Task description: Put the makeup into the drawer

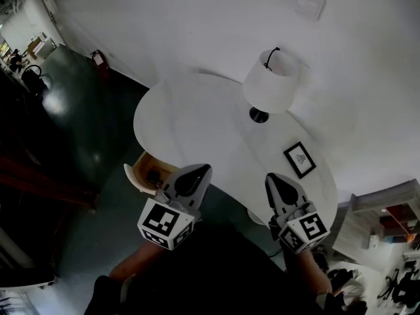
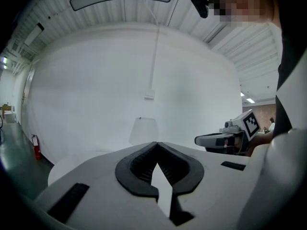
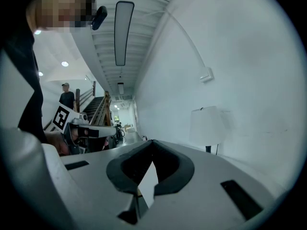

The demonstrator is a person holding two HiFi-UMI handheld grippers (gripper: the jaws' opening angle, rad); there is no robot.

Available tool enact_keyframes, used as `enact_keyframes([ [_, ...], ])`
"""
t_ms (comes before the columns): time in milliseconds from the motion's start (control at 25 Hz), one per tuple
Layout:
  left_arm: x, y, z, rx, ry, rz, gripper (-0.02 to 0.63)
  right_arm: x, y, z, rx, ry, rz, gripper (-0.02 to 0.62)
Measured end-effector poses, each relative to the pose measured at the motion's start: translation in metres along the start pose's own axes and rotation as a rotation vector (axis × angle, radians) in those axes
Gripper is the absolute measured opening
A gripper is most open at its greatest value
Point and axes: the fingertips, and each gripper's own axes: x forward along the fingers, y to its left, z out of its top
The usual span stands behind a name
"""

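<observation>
Now L hand-held gripper [image 1: 199, 169] closed empty, R hand-held gripper [image 1: 273, 178] too, both by table [image 1: 197, 113] edge, drawer [image 1: 146, 170] open.

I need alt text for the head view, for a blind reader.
From above: the left gripper and the right gripper, both shut and empty, are held at the near edge of a round white table. A white lamp and a small framed picture are on it; a drawer is open at its left.
</observation>
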Motion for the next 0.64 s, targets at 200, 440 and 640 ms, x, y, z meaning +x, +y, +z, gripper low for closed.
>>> enact_keyframes([
  [200, -0.007, 0.007, -0.001, -0.002, 0.005, 0.017, 0.011, 0.007, 0.009, -0.002, 0.004, 0.010, 0.021, 0.015],
  [440, -0.009, 0.013, -0.003, -0.004, 0.004, 0.028, 0.011, 0.014, 0.012, -0.002, 0.002, 0.013, 0.032, 0.015],
  [640, -0.008, 0.013, -0.006, -0.008, 0.005, 0.019, 0.011, 0.016, 0.015, -0.003, -0.001, 0.016, 0.037, 0.015],
])
